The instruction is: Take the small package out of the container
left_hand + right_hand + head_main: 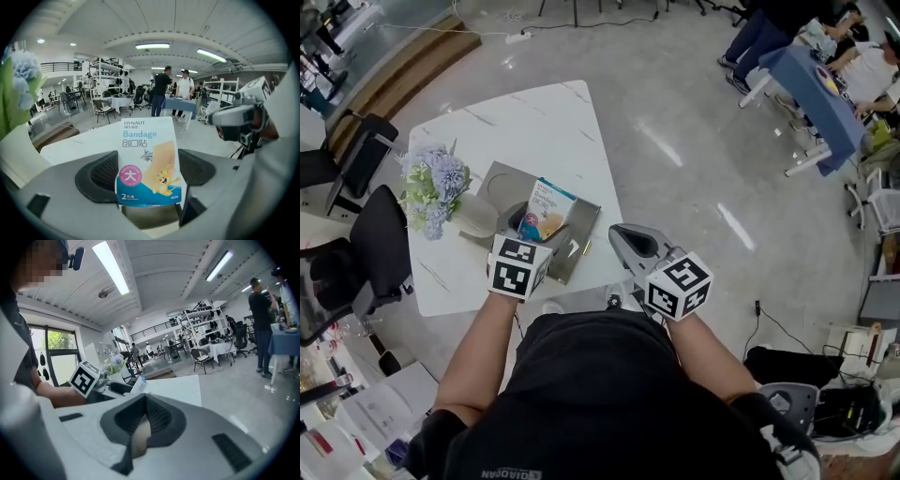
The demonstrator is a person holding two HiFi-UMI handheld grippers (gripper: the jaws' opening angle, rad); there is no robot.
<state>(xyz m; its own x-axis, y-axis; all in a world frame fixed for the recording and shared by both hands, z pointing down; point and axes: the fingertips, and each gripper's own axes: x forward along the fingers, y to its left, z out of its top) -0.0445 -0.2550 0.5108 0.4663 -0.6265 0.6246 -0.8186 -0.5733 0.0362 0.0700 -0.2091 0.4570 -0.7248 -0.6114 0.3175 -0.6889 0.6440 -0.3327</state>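
The left gripper [532,232] has its jaws pressed onto the lower edge of the small package [149,161], a blue and white bandage sachet that stands upright between them. In the head view it shows over the open grey container [584,228] on the white table [534,122], near the flowers [431,187]. The right gripper [143,420] hangs just off the table's edge, jaws together and holding nothing

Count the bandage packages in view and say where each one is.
1. The bandage package is pinched upright in the jaws of the left gripper, over the grey container. More could lie hidden inside the container.
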